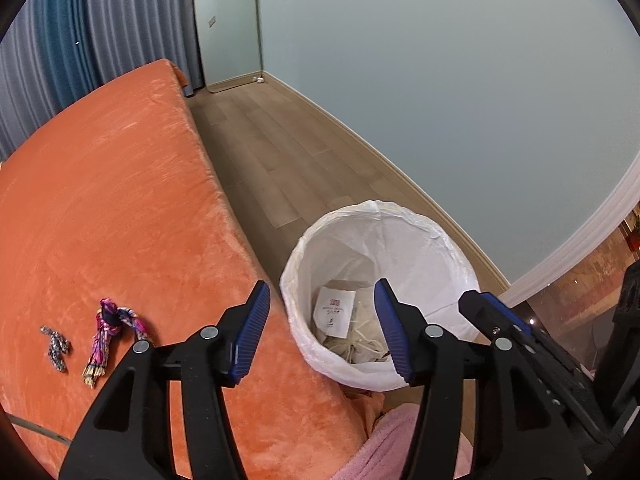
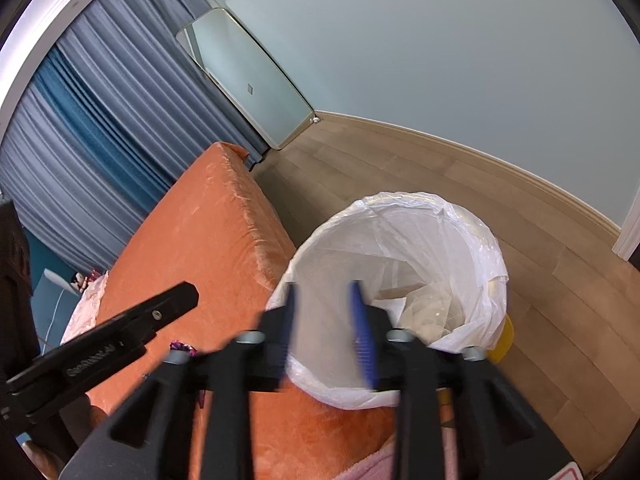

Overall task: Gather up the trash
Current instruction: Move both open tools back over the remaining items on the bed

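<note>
Both tongs, left [image 1: 320, 330] and right [image 2: 326, 330], stand partly open and empty above the white-lined trash bin [image 1: 420, 236] beside the orange bed [image 1: 120, 200].

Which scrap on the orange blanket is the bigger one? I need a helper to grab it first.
Start at the orange blanket beside the white-lined trash bin. Two scraps lie near the blanket's near edge. Take the pink and purple knotted wrapper, nearer the bin; the speckled grey scrap beside it is smaller and duller.

Orange bed [image 1: 120, 200] with two wrappers [image 1: 108, 332], bin [image 1: 380, 232] on floor [image 1: 280, 152]
</note>
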{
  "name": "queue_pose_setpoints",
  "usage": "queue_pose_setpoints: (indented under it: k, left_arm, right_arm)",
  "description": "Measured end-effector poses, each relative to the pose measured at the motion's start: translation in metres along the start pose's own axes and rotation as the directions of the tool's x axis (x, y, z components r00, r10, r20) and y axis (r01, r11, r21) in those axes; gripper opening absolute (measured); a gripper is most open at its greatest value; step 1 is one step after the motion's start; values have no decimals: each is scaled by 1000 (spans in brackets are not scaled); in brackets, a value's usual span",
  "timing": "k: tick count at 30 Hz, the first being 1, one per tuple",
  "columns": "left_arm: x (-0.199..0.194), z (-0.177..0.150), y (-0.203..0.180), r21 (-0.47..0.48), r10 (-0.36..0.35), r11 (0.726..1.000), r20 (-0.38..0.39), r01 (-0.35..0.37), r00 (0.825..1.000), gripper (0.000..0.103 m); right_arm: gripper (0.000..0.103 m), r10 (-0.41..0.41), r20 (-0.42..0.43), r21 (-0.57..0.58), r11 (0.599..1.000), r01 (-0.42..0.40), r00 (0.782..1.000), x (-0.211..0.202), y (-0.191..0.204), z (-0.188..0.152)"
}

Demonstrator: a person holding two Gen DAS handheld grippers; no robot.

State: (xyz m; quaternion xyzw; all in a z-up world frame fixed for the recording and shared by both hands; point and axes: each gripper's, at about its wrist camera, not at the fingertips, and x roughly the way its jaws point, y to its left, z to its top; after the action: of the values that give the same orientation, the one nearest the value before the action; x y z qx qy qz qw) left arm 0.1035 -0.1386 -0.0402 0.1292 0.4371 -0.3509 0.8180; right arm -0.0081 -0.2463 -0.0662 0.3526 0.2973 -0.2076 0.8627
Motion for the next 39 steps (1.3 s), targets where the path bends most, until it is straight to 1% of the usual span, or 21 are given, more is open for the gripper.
queue_pose_setpoints:
  k: [8, 12, 18, 20, 21, 23, 27, 31, 33, 37, 39]
  left_arm:
    - [-13, -11, 32, -67, 47, 997, 6, -47, 999, 52]
    - [-20, -19, 52, -105, 60, 993, 10, -59, 998, 52]
    - [-29, -33, 87, -170, 98, 981, 5, -96, 995, 52]
    - [-32, -39, 100, -194, 111, 975, 0, -109, 994, 52]
    - [-33, -43, 107, -208, 119, 971, -4, -118, 993, 52]
    - [-36, -50, 120, -230, 137, 964, -8, -135, 990, 52]
    - [-43, -65, 148, -265, 189, 946, -14, -186, 982, 52]
    - [-49, -78, 173, -307, 213, 928, -26, -210, 977, 52]
    - [-51, -87, 190, -337, 228, 914, -38, -227, 973, 54]
    - [-54, -104, 221, -388, 252, 885, -66, -257, 966, 54]
    - [-55, -115, 238, -416, 265, 867, -86, -276, 960, 55]
  right_arm:
    - [42, 2, -31, -115, 993, -6, 1000, 5, 42, -7]
    - [47, -16, -47, -179, 984, 7, 999, 10, 65, -15]
    - [49, -24, -79, -254, 967, 4, 997, 16, 97, -32]
    - [52, -28, -87, -280, 960, 3, 996, 20, 110, -37]
    - [55, -34, -90, -295, 956, 6, 995, 21, 116, -40]
    - [57, -41, -93, -326, 945, 9, 995, 24, 127, -45]
    - [60, -46, -118, -369, 929, -1, 992, 32, 151, -57]
    - [61, -52, -143, -407, 913, -11, 988, 42, 171, -70]
    - [63, -55, -153, -426, 905, -15, 987, 46, 180, -78]
    - [63, -60, -178, -455, 890, -28, 982, 58, 194, -90]
    - [63, -65, -195, -465, 884, -34, 979, 67, 200, -96]
